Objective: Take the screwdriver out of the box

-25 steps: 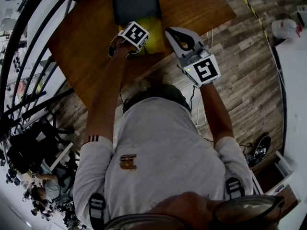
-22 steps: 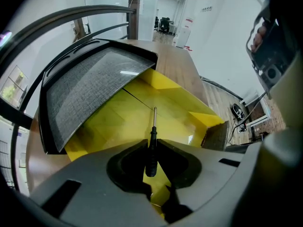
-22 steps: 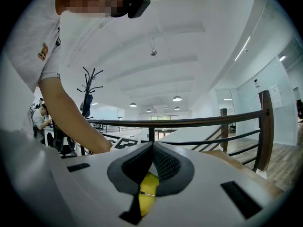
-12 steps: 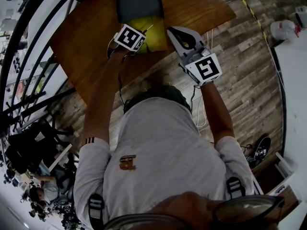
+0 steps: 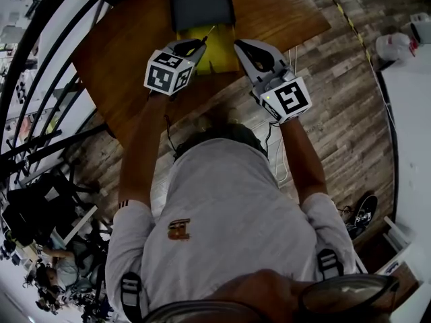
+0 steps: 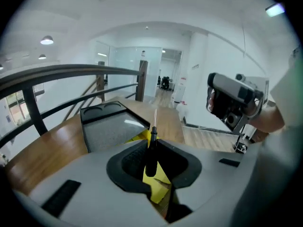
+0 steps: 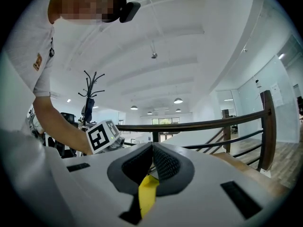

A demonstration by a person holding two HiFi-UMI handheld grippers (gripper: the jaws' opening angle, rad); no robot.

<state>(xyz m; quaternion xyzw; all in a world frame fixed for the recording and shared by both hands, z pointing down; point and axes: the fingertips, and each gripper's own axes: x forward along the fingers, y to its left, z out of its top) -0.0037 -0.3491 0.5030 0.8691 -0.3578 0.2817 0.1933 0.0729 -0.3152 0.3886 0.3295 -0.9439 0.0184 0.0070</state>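
**Holding the screwdriver clear of the box**

Pinched between the pads of the left gripper (image 5: 191, 46) is the screwdriver (image 6: 151, 154), a slim tool with a black handle and a thin bright shaft. The pads close on the handle's upper part. The butt hangs below them and the shaft points up and away. In the head view it sits over the near left corner of the box (image 5: 222, 54), apparently free of it. The box stands on the table (image 5: 121, 52), its yellow inside showing and its dark lid (image 5: 201, 5) folded back on the far side.

The right gripper (image 7: 152, 148) has its fingertips drawn together at the box's right side. A yellow strip runs up to where the pads meet, so it looks clamped on the box's edge to steady it.

The tool should be light and rigid, with nothing to bend or crush. The handle looks smooth and round, so it could swivel or slide in a narrow pinch. The middle of the handle is the place to hold it, not the thin shaft, whose tip could snag.

No brand or label can be read on the tool or the box. The cubes carry only black-and-white square markers. An emblem on the shirt (image 5: 178, 229) is too small to read.
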